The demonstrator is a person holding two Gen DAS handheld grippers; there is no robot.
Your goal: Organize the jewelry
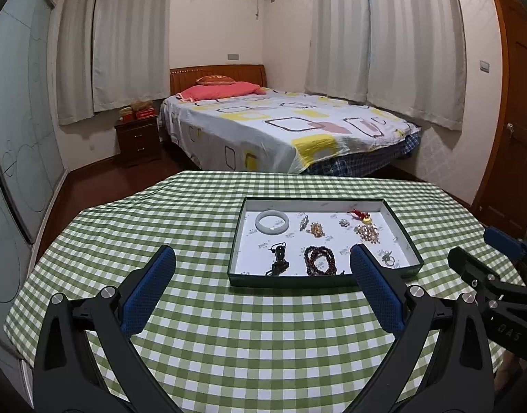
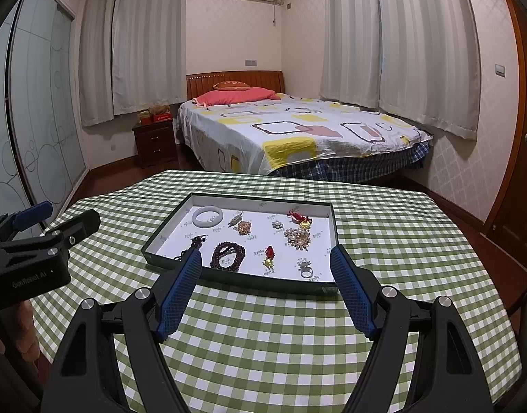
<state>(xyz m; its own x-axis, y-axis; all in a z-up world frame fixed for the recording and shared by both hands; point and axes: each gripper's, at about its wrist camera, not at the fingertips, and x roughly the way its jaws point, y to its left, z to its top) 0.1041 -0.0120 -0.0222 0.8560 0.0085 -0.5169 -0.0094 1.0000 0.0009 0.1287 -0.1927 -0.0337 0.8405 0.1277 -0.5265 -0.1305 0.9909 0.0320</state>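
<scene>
A shallow dark green box point(image 1: 237, 241) point(image 2: 327, 289) with a white floor sits on the checked table. In it lie a white jade bangle point(image 1: 272, 222) point(image 2: 208, 217), a dark bead bracelet point(image 1: 320, 261) point(image 2: 228, 256), a black pendant point(image 1: 279, 260), a pearl brooch point(image 1: 366, 233) point(image 2: 297, 236), a red-corded gold charm point(image 1: 361, 215) point(image 2: 300, 221), a second small red and gold charm point(image 2: 269, 257) and a ring point(image 2: 305, 268). My left gripper point(image 1: 261, 263) is open and empty, just short of the box's near wall. My right gripper point(image 2: 265, 265) is open and empty, at the box's near wall.
The table wears a green and white checked cloth point(image 1: 229, 337) point(image 2: 263, 344). Each gripper shows at the edge of the other's view. Behind the table stand a bed point(image 1: 280, 127), a wooden nightstand point(image 1: 139, 139) and white curtains. A wooden door point(image 1: 518, 110) is at the right.
</scene>
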